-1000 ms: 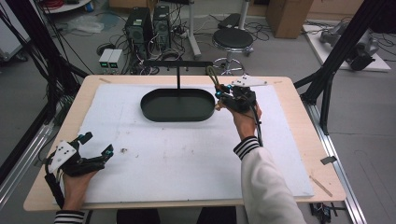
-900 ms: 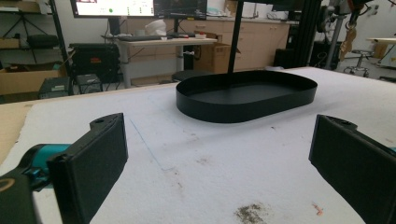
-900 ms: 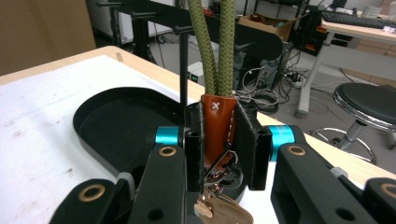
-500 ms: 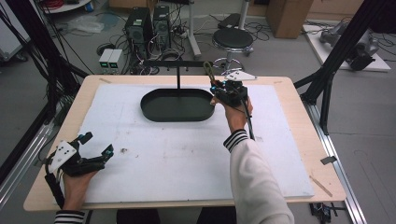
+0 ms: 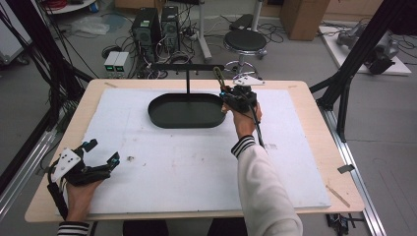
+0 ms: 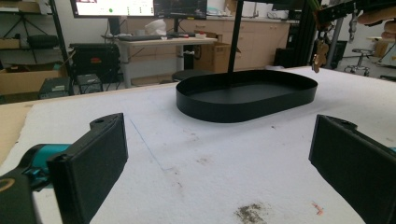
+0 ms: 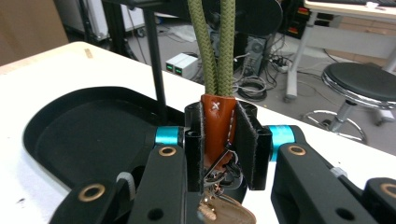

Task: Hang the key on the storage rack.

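Observation:
A key fob with an olive-green rope loop, a brown leather tab and keys below is clamped in my right gripper. In the high view the right gripper is held up at the right end of the black oval tray, with the rope loop reaching up near the right end of the stand's crossbar. My left gripper rests open at the table's near left, nothing between its fingers. From there the tray and the hanging keys show ahead.
A white foam mat covers the wooden table. The stand's thin post rises from the tray's back rim. A round stool and computer boxes stand on the floor behind. Black frame struts lean at the right.
My right gripper has carried the key fob a little to the left, closer to the end of the crossbar. The left gripper has stayed still and open.

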`<state>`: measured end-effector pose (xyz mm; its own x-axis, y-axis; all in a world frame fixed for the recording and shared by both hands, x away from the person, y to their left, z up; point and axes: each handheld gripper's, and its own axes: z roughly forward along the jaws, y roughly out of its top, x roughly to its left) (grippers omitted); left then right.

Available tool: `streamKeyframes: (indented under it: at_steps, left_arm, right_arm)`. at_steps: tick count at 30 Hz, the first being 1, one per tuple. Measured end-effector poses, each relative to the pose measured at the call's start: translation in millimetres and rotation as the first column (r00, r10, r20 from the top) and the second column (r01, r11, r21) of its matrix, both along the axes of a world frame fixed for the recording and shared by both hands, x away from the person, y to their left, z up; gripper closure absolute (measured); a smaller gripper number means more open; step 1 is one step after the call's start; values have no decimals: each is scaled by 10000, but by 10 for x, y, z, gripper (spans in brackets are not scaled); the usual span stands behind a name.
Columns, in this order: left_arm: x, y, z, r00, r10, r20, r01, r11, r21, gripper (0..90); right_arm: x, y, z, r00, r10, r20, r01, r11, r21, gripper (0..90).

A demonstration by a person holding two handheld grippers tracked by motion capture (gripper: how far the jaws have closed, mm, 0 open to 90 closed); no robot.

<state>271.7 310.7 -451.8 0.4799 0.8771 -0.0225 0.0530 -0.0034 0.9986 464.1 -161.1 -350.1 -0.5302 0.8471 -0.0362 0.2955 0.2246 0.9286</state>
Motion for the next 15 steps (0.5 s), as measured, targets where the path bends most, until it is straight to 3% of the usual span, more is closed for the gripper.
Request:
streamKeyframes:
  at_steps: [9,15]
  left_arm:
    - [0,-1,-1,10000,9,3,-9,10000,-21,49]
    - [-1,1,0,10000,-4,-6,4,10000,-15,49]
  right_arm:
    - [80,39,-62,9997,-130,-219,129,9999,-35,743]
    - [164,111,-8,9997,-176,-151,174,9997,-173,742]
